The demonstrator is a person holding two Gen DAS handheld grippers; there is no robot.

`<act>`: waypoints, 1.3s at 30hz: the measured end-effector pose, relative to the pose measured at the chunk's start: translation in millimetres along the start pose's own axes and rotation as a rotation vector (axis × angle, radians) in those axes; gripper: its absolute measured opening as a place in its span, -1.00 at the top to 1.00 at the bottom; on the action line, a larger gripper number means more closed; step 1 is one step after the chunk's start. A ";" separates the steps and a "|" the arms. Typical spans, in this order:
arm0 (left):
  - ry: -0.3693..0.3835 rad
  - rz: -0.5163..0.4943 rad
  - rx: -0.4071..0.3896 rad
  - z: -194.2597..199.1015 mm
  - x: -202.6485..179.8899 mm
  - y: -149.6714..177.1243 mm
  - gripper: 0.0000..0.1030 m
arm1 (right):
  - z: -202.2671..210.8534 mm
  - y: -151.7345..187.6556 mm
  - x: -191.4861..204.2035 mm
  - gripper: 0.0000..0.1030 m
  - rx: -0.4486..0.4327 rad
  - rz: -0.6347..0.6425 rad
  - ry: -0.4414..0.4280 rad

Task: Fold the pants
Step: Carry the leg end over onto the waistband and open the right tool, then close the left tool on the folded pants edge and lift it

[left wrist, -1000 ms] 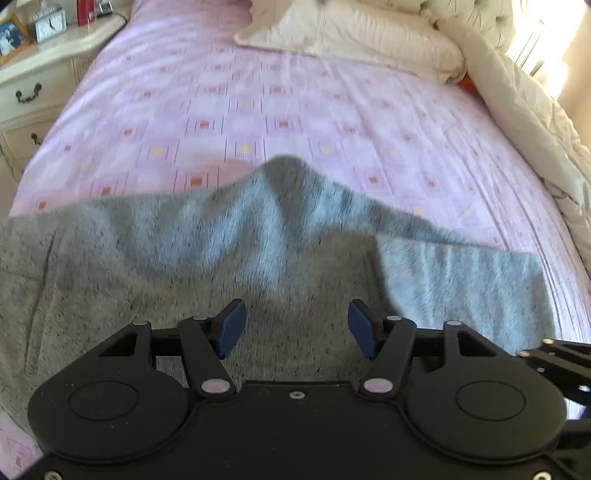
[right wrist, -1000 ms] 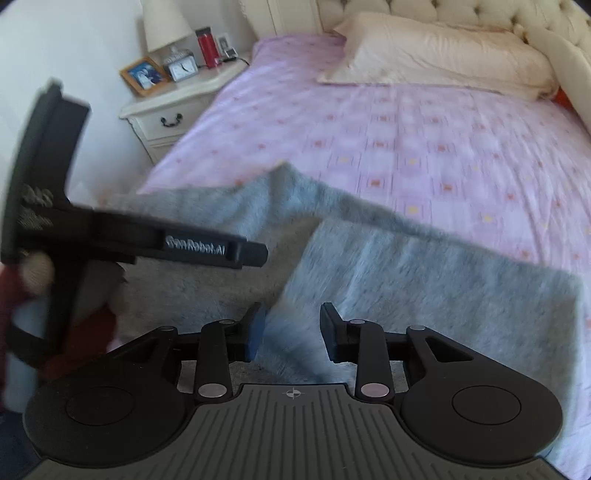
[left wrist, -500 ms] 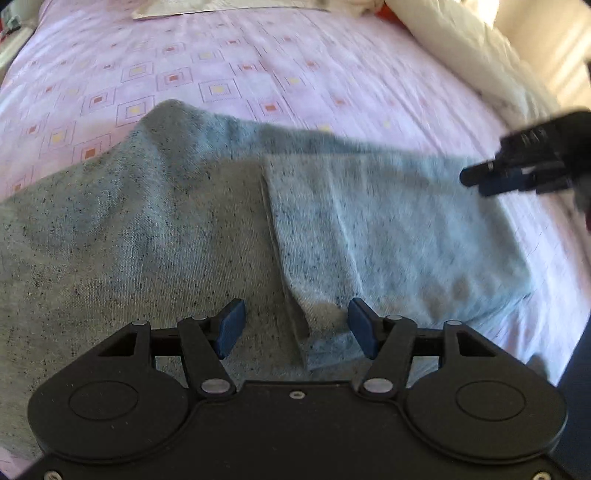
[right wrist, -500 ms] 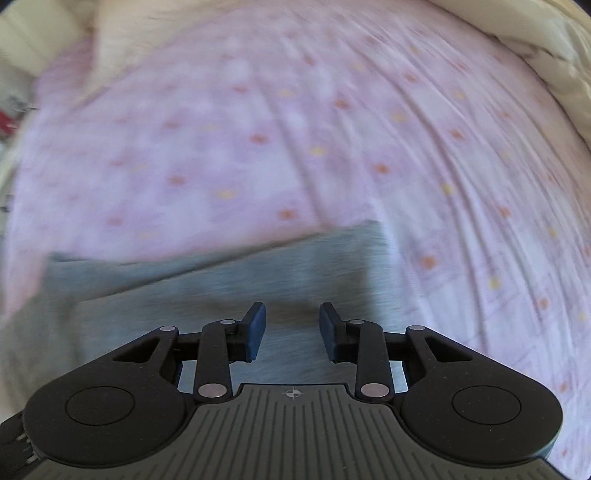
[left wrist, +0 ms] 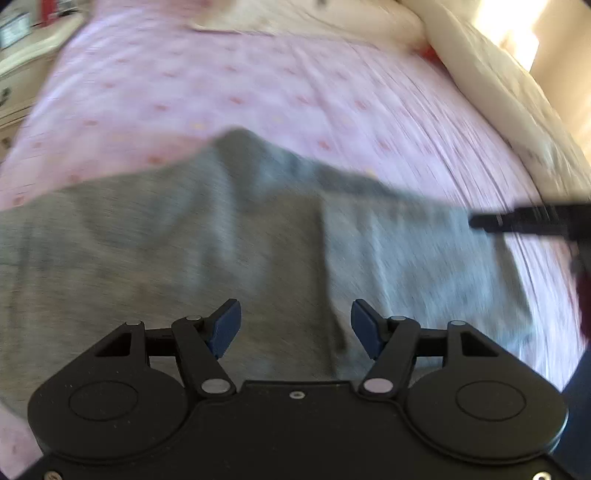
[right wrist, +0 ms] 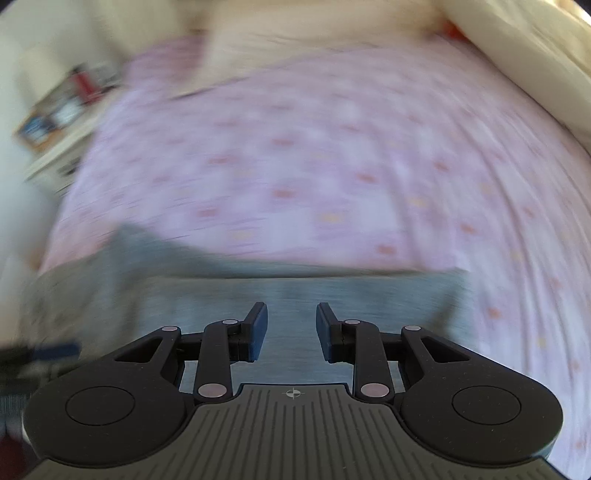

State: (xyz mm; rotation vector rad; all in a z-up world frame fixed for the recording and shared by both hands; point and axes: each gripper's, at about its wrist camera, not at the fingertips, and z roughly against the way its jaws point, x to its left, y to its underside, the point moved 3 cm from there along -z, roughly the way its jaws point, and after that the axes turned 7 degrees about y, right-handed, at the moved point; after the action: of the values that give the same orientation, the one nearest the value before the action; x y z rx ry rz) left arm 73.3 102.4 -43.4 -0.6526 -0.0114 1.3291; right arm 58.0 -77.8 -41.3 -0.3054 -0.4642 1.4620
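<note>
Grey pants (left wrist: 155, 236) lie across the near part of the bed, with a folded-over section (left wrist: 413, 258) on the right. My left gripper (left wrist: 295, 328) is open and empty, above the folded section's left edge. My right gripper (right wrist: 291, 330) is open and empty above the right part of the pants (right wrist: 332, 291). The right gripper's body shows blurred at the right edge of the left wrist view (left wrist: 532, 219). Both views are motion-blurred.
The pink patterned bedsheet (left wrist: 258, 92) stretches beyond the pants. A cream pillow (left wrist: 314, 18) lies at the head, a cream duvet (left wrist: 498, 85) runs along the right side. A white nightstand (right wrist: 55, 125) with small items stands at the left.
Both grippers have kept moving and stayed open. The left view has tilted up toward the head of the bed. The right gripper has swung from the pants' middle to their right part.
</note>
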 end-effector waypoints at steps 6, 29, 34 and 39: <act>-0.089 0.086 -0.032 39.4 33.1 -18.7 -0.31 | -6.4 17.5 59.3 0.46 0.028 0.125 -0.110; 0.043 0.498 0.052 113.4 228.6 23.7 -0.41 | -26.9 44.9 87.6 0.46 0.104 0.272 -0.087; 0.121 0.547 0.156 84.9 249.2 47.7 -0.41 | -29.0 44.2 88.2 0.46 0.106 0.273 -0.087; 0.240 0.615 0.147 67.5 261.1 61.2 -0.41 | -29.4 44.1 88.3 0.46 0.105 0.288 -0.082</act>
State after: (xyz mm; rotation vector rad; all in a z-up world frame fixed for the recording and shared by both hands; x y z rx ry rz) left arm 63.6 371.3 -107.1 -0.7149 0.5128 1.8074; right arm 37.3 16.4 -77.6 -0.2356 -0.4192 1.7785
